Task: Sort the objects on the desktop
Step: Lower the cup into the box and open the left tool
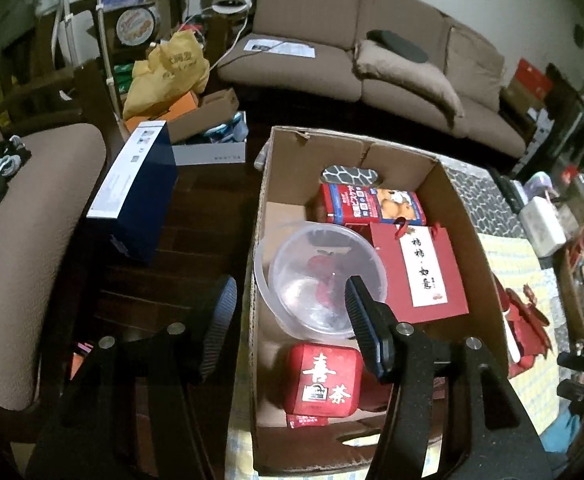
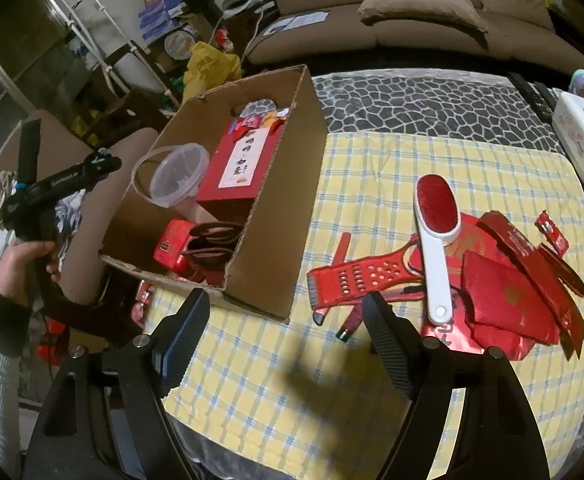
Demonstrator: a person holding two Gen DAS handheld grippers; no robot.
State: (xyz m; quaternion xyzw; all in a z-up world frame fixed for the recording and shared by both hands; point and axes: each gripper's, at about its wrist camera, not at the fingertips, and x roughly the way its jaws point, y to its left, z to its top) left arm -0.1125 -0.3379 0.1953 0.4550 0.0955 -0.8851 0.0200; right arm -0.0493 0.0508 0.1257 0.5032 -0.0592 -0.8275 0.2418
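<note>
A cardboard box [image 1: 455, 196] stands on the table and holds a clear plastic bowl [image 1: 319, 280], a red paper bag [image 1: 419, 272], a red biscuit box [image 1: 371, 208] and a red tea tin [image 1: 323, 380]. My left gripper [image 1: 288, 320] is open and empty above the box's left wall. In the right wrist view the box [image 2: 276, 208] is at left. My right gripper [image 2: 288, 344] is open and empty over the yellow checked cloth [image 2: 371, 176]. To its right lie a white lint brush [image 2: 435, 232], a red grater [image 2: 355, 276] and red packets [image 2: 507, 300].
A brown sofa [image 1: 355, 60] stands behind the table. A blue box [image 1: 140, 192] and a chair [image 1: 32, 220] are left of the cardboard box. A white tissue box [image 2: 583, 140] and remotes [image 2: 531, 92] sit at the table's far right. The person's left hand [image 2: 24, 256] holds the other gripper.
</note>
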